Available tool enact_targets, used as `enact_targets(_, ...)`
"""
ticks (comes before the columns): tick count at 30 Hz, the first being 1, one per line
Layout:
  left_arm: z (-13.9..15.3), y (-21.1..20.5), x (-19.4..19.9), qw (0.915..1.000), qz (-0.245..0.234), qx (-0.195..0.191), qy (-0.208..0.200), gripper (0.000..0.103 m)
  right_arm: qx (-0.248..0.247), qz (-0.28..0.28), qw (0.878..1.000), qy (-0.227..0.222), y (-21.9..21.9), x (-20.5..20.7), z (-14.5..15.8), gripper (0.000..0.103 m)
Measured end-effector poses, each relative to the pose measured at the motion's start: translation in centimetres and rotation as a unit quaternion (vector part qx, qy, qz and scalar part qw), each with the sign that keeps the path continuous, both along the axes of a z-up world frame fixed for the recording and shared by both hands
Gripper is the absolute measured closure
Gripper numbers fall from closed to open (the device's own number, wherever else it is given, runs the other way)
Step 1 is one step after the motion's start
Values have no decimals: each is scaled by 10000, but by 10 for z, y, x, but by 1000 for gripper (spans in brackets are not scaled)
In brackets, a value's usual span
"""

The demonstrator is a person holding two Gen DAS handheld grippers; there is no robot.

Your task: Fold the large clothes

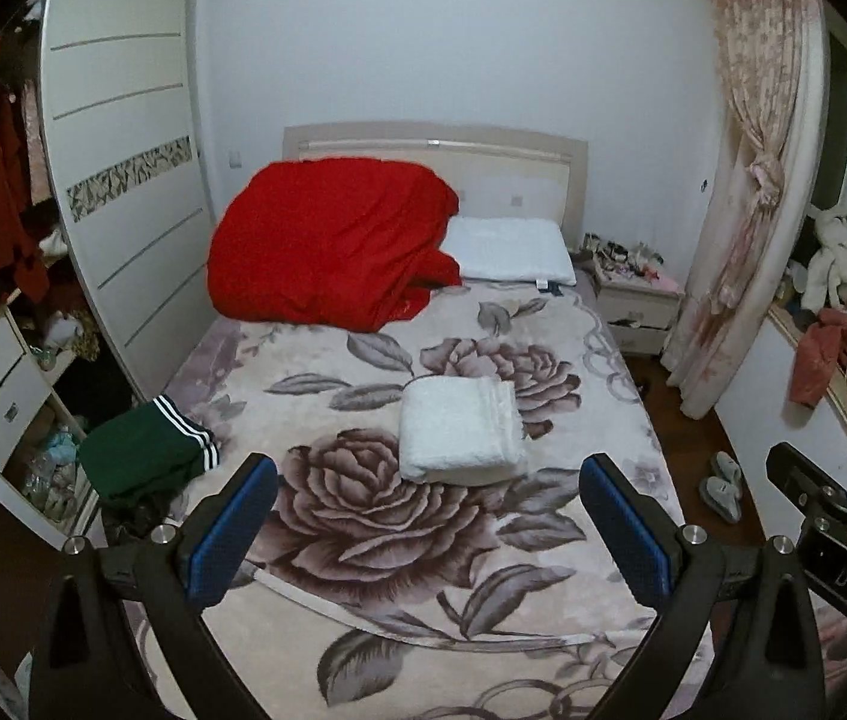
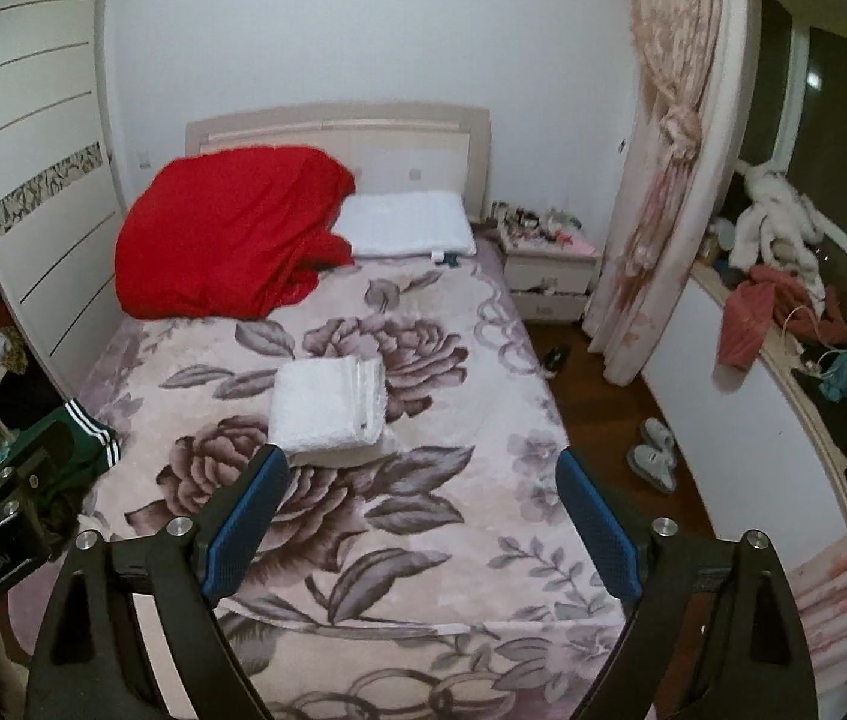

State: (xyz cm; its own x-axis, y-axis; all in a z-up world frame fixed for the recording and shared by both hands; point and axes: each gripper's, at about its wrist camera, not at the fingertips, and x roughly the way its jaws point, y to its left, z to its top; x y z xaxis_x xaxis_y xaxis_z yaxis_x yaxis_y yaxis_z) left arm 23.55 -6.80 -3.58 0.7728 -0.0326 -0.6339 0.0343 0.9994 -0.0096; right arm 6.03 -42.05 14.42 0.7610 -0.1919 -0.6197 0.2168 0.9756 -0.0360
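Observation:
A folded white garment (image 1: 459, 431) lies in a neat rectangle mid-bed on the floral blanket (image 1: 363, 570); it also shows in the right wrist view (image 2: 327, 414). A folded dark green garment with white stripes (image 1: 147, 456) sits at the bed's left edge, and shows in the right wrist view (image 2: 84, 444). My left gripper (image 1: 429, 468) is open and empty, held above the foot of the bed. My right gripper (image 2: 423, 462) is open and empty beside it, also above the bed's foot.
A red duvet (image 1: 327, 252) is heaped at the head beside a white pillow (image 1: 510, 252). A white wardrobe (image 1: 123, 150) stands left, a nightstand (image 1: 639, 300) and pink curtain (image 1: 747, 180) right. Slippers (image 2: 654, 453) lie on the wooden floor. A cluttered window ledge (image 2: 783, 324) runs along the right.

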Motion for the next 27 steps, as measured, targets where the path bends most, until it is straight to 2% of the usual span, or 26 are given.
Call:
enact_targets(6, 10, -7, -19, 9998, -8, 98, -171, 0, 27, 91, 9999, -144, -4, -29, 17, 9)
enact_targets(11, 11, -10, -31, 9996, 82, 158, -230, 0, 88, 242, 9994, -218, -9, -33, 17, 8)
enact_targets(27, 12, -5, -37, 9992, 277, 130, -258, 0, 43, 452, 9987, -238, -8, -17, 17, 6)
